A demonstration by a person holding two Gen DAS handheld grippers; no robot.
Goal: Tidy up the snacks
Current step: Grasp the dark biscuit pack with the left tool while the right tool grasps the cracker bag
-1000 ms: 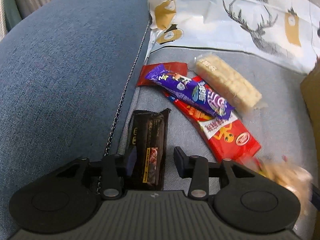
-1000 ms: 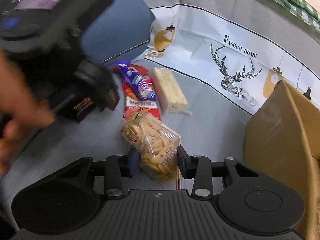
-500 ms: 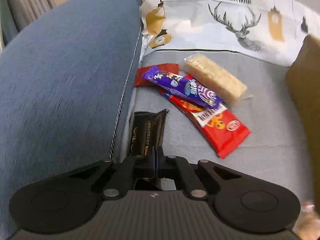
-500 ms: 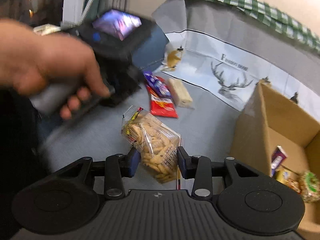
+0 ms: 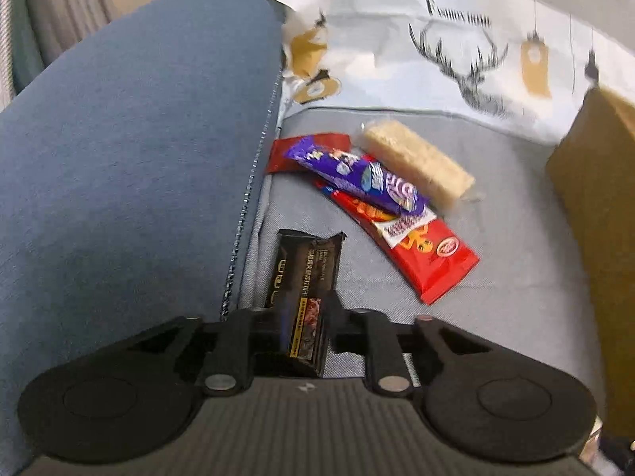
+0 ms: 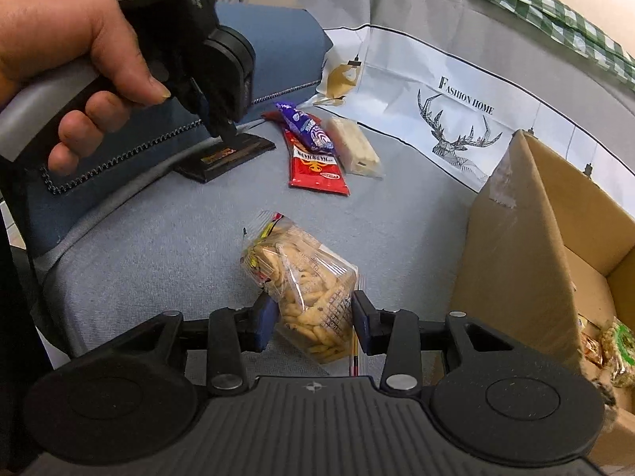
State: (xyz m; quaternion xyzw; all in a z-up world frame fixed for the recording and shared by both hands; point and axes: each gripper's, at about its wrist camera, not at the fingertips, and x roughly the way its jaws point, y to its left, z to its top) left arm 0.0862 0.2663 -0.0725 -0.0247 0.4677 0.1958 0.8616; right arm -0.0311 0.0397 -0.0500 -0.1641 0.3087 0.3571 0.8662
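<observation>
We are partway through sorting the snacks: the cardboard box on the right already has a few packets lying in its bottom, while the purple wrapper, the long red packet, a smaller red one under them and the pale wafer bar are lying in a heap on the grey sofa seat. Our left gripper is pinching the near end of the black bar, which is lying beside the blue cushion. Our right gripper is clamping the clear bag of biscuit sticks above the seat, near the box, so we judge these two are going in next.
</observation>
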